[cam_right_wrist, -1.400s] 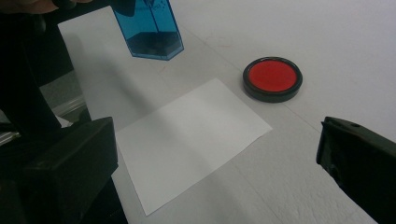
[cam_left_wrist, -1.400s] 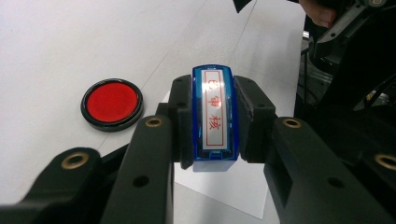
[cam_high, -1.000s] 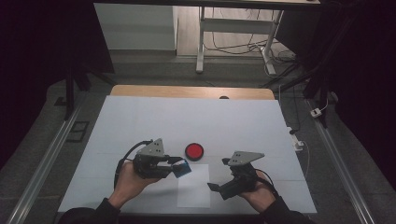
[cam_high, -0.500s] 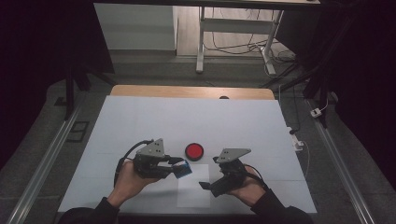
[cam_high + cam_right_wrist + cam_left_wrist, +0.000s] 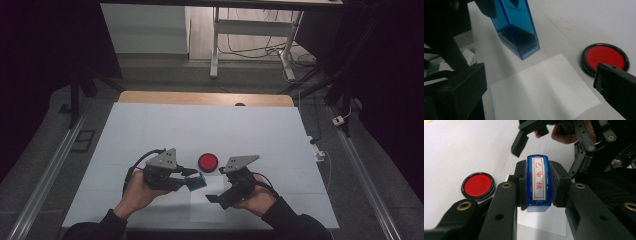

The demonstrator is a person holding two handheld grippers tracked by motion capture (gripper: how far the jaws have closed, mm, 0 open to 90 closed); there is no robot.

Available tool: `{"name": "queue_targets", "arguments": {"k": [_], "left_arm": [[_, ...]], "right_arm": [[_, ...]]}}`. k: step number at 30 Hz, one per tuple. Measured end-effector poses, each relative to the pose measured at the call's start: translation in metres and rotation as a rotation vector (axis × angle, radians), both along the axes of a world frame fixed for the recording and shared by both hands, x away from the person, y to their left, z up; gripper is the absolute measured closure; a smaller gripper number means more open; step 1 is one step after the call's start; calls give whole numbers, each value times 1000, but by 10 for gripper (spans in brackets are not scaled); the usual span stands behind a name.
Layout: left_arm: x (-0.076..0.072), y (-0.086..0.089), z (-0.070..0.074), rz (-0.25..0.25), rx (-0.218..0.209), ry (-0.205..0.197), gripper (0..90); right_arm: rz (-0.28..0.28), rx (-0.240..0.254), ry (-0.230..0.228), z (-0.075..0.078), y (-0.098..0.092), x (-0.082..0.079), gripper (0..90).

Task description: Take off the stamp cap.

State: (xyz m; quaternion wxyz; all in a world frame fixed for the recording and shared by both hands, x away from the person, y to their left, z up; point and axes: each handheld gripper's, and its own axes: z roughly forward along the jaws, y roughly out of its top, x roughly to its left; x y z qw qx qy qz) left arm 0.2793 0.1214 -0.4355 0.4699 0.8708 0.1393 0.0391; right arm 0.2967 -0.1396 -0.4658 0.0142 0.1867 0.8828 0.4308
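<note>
**Stamp held over the paper sheet: placement before pressing**

The left gripper (image 5: 537, 185) has its jaws closed on the long sides of the blue stamp (image 5: 538, 182), one pad against each face, label side toward the camera. The right gripper (image 5: 544, 95) has its jaws spread wide with nothing between them; the paper sheet (image 5: 541, 92) lies in the gap.

Landmark: the paper sheet.

Judged step: bring the stamp down onto the sheet.
1. Square the stamp's lower face to the sheet; in the right gripper view it appears tilted, with its lower end just above the table beside the sheet's far edge.
2. Move it over the middle of the sheet before lowering.
3. Press straight down; sideways drift would likely smear the print.
4. Use the right gripper to hold the sheet near one edge, since a light sheet may lift with the stamp.

The red ink pad (image 5: 207, 161) sits just beyond the sheet, apart from it.

View differences: the left gripper view shows the red characters on the stamp's label and the grip itself. The right gripper view shows the stamp's underside end and its clearance from the table. The high view (image 5: 199, 181) shows the stamp between both hands, at the sheet's far left corner
</note>
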Motion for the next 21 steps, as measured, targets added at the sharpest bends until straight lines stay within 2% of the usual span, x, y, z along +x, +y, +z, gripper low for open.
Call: {"name": "queue_targets", "arguments": {"k": [5,8,11,13,14,16,18,19,21], "left_arm": [[2,1,-1,-22,-13,-2,706],[2,1,-1,-38,-19,-6,706],[2,0,-1,-53,-33,-5,707],[3,0,-1,-56,-37,-8,707],[3,0,-1,-58,-40,-9,707],[3,1,-1,-63,-52,-11,707],[3,1,-1,-69,-59,-15,707],[3,1,0,-72,-62,-17,707],[3,2,0,-78,-75,-17,707]], "right_arm": [[35,-1,8,-2,8,3,3],[58,10,18,-2,12,4,48],[104,28,29,-2,15,6,161],[115,38,35,-2,16,6,182],[131,51,46,-1,16,7,237],[141,57,49,0,16,7,262],[175,71,41,0,16,8,351],[175,71,41,0,16,8,351],[194,83,53,0,16,10,405]]}}
